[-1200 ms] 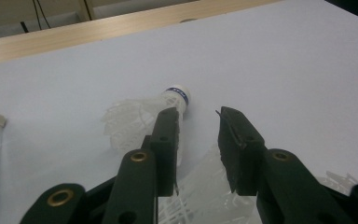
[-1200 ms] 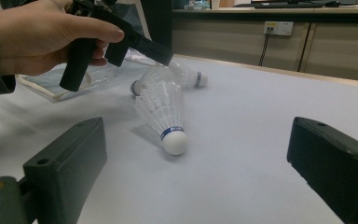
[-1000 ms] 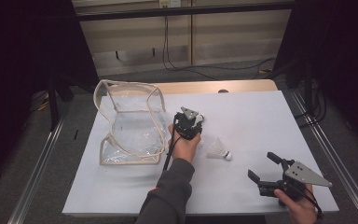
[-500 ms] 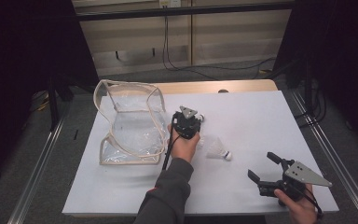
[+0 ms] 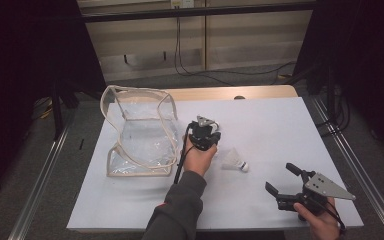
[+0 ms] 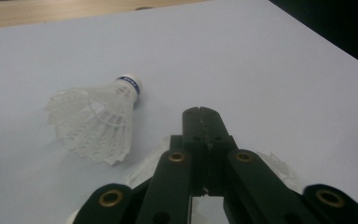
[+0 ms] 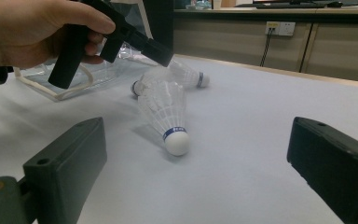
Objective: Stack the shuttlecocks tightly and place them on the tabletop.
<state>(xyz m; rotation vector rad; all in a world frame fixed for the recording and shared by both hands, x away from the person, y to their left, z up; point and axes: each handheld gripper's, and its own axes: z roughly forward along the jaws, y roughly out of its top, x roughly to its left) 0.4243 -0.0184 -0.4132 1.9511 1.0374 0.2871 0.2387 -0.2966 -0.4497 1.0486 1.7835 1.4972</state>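
Note:
My left gripper (image 5: 203, 132) stands over the middle of the white table (image 5: 280, 125), just right of the clear bag (image 5: 140, 135). Its jaws (image 6: 200, 112) have just been closing and now meet, pinching the thin white skirt of a shuttlecock (image 6: 142, 170) that spreads out under them on both sides. In the right gripper view the left gripper (image 7: 163, 56) tips down onto two shuttlecocks (image 7: 186, 74) lying together. A third shuttlecock (image 5: 234, 162) (image 6: 98, 123) (image 7: 168, 109) lies free on its side. My right gripper (image 5: 280, 177) (image 7: 198, 154) hovers open at the front right, pointing at it.
The clear bag with its cream rim stands open on the left half of the table. A wooden strip (image 5: 220, 93) runs along the table's far edge. Metal rails (image 5: 40, 185) flank both sides. Bare white surface lies between the two grippers.

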